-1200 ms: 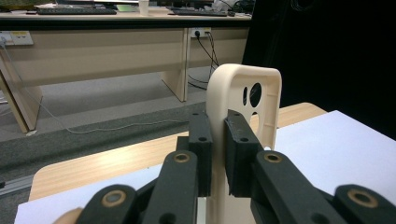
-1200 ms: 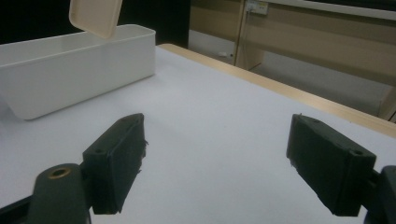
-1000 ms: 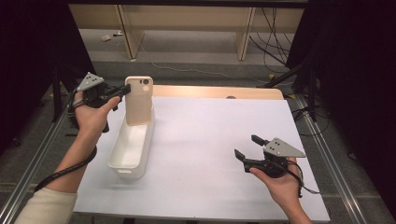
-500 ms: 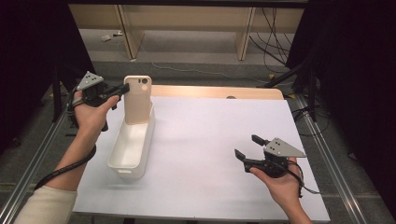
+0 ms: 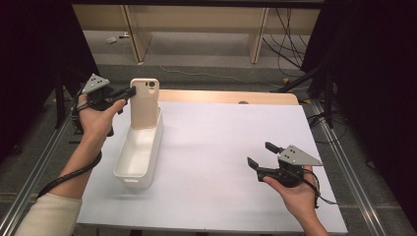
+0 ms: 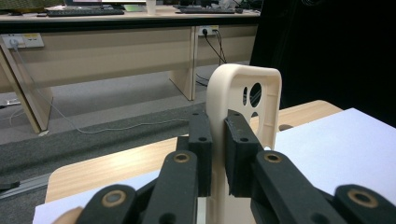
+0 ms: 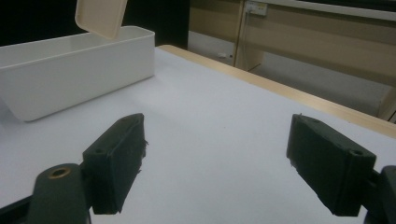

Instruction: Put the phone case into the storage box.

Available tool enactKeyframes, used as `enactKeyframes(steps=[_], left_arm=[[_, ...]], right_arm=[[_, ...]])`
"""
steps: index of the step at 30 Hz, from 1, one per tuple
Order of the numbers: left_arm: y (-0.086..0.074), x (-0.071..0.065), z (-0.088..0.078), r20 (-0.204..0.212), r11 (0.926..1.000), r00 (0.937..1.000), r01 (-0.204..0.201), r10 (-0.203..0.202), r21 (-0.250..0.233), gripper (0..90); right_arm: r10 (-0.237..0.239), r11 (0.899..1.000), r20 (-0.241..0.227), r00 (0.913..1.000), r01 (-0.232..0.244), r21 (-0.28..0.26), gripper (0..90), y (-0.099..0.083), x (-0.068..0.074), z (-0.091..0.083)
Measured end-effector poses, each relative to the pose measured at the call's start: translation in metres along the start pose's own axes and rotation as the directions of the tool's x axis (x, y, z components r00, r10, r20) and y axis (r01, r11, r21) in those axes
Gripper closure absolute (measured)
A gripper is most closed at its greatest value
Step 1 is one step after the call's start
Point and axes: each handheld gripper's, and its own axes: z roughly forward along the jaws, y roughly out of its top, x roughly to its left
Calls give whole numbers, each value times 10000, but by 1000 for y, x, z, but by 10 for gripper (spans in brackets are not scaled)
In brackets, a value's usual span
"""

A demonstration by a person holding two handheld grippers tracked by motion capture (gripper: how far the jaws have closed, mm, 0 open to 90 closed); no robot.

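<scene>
- The case (image 5: 144, 103) is a beige phone case, a thin shell with camera holes near its top; it stands upright over the far end of the white bin (image 5: 139, 150), its lower end down inside the bin. Whether it touches the bin floor cannot be told.
- The left tongs (image 6: 218, 154) are clenched on the case: in the left gripper view the two black pads press either side of its thin side wall, below the camera holes.
- The right tongs (image 5: 259, 155) are released, jaws spread wide with nothing between them, resting low over the white table (image 5: 221, 147), well apart from the bin.
- Judging by its look, the case is very light, so weight is no worry; a gentle pinch should carry it.
- It looks like soft, flexible plastic or silicone. A hard squeeze on the rim would likely bend the wall rather than break it; it is not fragile.
- The matte surface probably grips the pads well, so slipping seems unlikely.
- The best hold is across the side rim, as now, away from the camera cut-outs, where the wall is weakest.
- Held by one edge, the case may swing or twist.
</scene>
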Motion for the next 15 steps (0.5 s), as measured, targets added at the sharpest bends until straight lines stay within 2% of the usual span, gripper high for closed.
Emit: enactKeyframes(steps=[7, 11, 12, 13, 15], left_arm=[[-2, 3, 2, -36, 10000, 10000, -28, 28, 28, 823], [-1, 5, 2, -66, 10000, 9999, -77, 77, 23, 823], [-1, 5, 2, -68, 10000, 9999, -92, 92, 25, 823], [-1, 5, 3, -71, 9999, 9999, -111, 112, 28, 823], [-1, 5, 3, -89, 9999, 9999, -133, 133, 29, 823]], right_arm=[[81, 10000, -24, 10000, -81, 37, 208, 0, 1, 0], [-154, 9999, -28, 9999, 154, -8, 208, 0, -1, 1], [-115, 9998, -46, 9999, 114, -185, 208, -1, -1, 2], [91, 9999, -150, 9998, -92, -80, 208, -1, 0, 2], [78, 9999, -146, 9999, -79, -116, 208, -1, 0, 2]])
